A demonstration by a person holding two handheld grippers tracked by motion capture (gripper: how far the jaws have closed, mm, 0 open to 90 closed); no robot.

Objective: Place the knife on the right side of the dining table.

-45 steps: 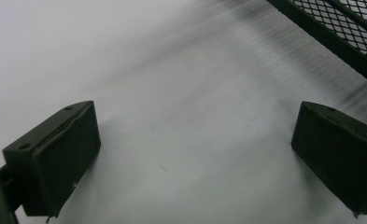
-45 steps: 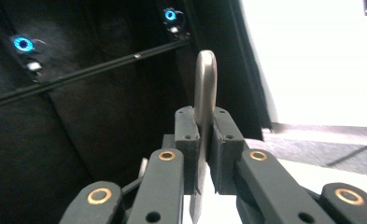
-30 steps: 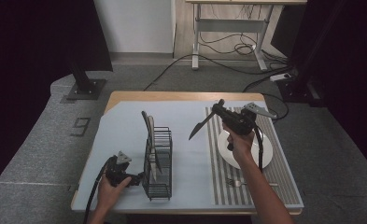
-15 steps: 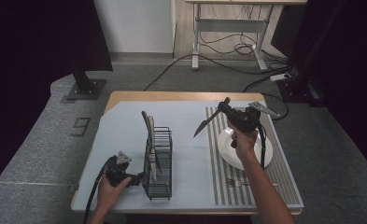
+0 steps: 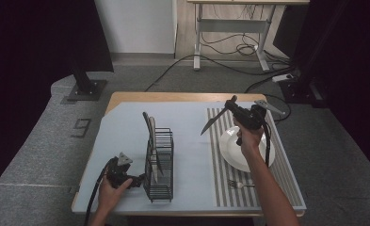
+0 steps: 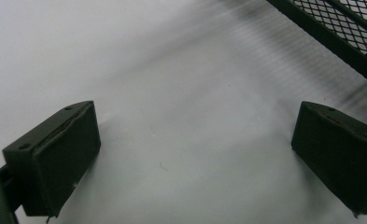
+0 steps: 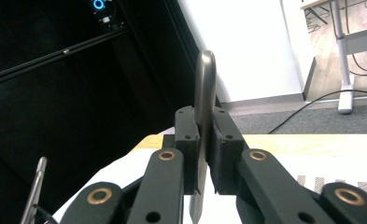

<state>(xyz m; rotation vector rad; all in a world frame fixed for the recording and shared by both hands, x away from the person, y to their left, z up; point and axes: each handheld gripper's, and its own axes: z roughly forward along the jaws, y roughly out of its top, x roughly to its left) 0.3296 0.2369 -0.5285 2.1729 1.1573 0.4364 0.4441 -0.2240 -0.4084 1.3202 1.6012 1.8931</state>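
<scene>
step: carrying knife [image 5: 214, 121] toward rack [image 5: 159, 162] | right claw [image 7: 202, 140] pinching knife | left claw [image 6: 190, 158] spread, resting beside rack | next: tipping blade down into a slot

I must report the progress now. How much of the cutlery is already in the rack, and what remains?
Done: two utensils already stand in the black wire rack. In hand: the right gripper is shut on a table knife, held above the table between plate and rack. The left gripper rests open beside the rack. Left: a fork lies on the striped mat below the white plate.
</scene>
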